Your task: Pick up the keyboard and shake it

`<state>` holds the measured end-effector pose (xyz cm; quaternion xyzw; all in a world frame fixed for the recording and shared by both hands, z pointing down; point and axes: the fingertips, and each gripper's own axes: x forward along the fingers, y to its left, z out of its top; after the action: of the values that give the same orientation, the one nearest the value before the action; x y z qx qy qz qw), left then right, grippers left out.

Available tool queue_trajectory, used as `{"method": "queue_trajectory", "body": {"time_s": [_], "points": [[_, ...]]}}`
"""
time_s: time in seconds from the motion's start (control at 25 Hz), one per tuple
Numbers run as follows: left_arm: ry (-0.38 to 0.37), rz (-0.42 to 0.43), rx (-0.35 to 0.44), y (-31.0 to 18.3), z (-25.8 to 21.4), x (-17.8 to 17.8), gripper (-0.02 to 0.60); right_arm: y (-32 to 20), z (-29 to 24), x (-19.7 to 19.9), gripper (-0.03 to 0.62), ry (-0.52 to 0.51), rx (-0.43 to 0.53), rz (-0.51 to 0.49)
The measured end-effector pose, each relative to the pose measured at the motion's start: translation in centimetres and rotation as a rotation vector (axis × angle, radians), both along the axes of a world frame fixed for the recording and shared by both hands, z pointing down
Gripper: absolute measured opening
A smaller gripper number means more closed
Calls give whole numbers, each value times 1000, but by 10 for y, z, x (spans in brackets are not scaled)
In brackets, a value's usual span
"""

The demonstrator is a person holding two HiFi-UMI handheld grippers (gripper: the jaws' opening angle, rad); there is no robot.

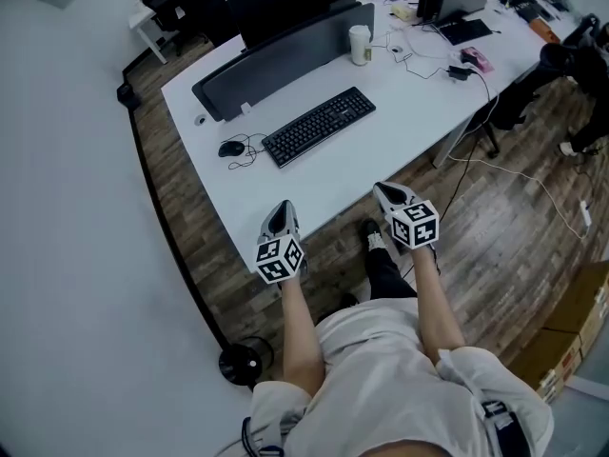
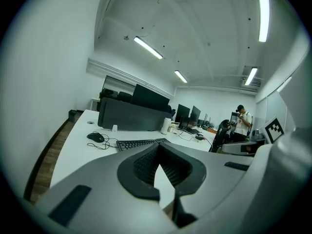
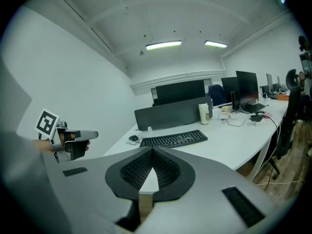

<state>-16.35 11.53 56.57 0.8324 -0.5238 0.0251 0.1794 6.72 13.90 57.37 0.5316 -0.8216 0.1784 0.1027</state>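
Mouse (image 1: pixel 230 148) on white tabletop (image 1: pixel 381 160), far left, cord looped beside it. Left gripper (image 1: pixel 282 209): jaws clenched, nothing between them, held over the near tabletop edge. Black keyboard (image 1: pixel 319 126) lies flat at mid-tabletop, angled, just right of the mouse, in front of the grey divider panel (image 1: pixel 285 60); well apart from both grippers, untouched. White cup (image 1: pixel 359 44) stands upright behind the keyboard's right end. Right gripper (image 1: pixel 386 192): jaws clenched, empty, at the near edge.
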Motion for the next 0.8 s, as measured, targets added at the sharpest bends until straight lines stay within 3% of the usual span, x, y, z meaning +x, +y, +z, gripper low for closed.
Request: {"method": "queue_trajectory", "body": {"time_s": [0.16, 0.24, 0.52, 0.8], "points": [[5, -41, 6, -39, -2, 5, 15, -38, 0, 7, 40, -47, -6, -31], [-31, -57, -14, -58, 3, 6, 15, -60, 0, 11, 40, -70, -12, -46], [-52, -47, -38, -120, 7, 19, 15, -139, -3, 42, 40, -159, -17, -15], [-62, -118, -67, -175, 8, 6, 15, -204, 5, 37, 41, -188, -51, -74]]}}
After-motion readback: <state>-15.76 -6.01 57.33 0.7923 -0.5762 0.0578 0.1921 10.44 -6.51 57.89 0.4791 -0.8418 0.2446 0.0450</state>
